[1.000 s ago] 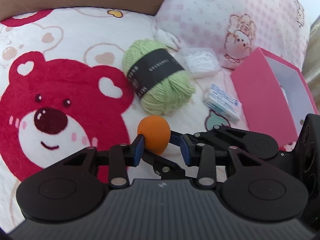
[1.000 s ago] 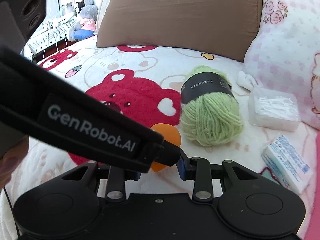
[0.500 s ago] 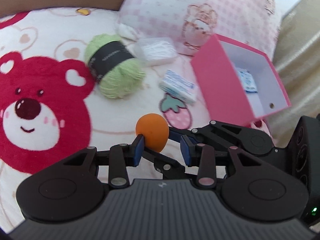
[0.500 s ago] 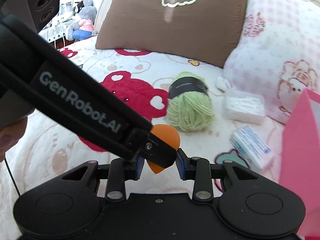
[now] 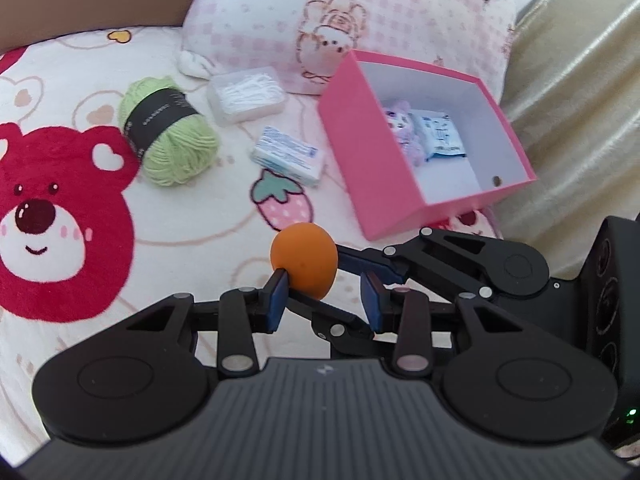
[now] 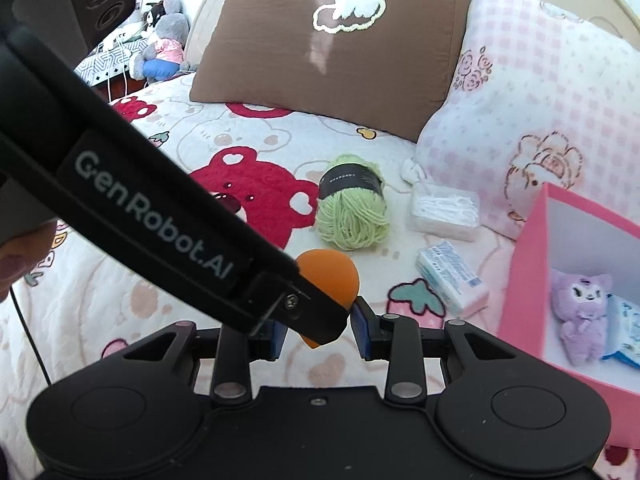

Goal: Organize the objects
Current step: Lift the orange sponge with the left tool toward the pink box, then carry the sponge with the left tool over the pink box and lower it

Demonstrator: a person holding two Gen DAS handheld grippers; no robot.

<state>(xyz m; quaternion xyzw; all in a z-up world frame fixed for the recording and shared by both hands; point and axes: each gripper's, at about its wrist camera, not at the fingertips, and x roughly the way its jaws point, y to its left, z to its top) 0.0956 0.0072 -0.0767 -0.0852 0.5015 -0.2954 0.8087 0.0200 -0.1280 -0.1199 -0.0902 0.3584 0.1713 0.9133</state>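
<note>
Carefully now: my right claw (image 6: pixel 318 330) was clamped on the sponge (image 5: pixel 304 260), held above the bed (image 5: pixel 224 216); my left claw (image 5: pixel 324 300) stood open around it, one pad touching. The box (image 5: pixel 360 152) lay ahead and to the right. With both claws crossed at one soft sponge, I judged a nudge from the left could squeeze it loose short of the box
</note>
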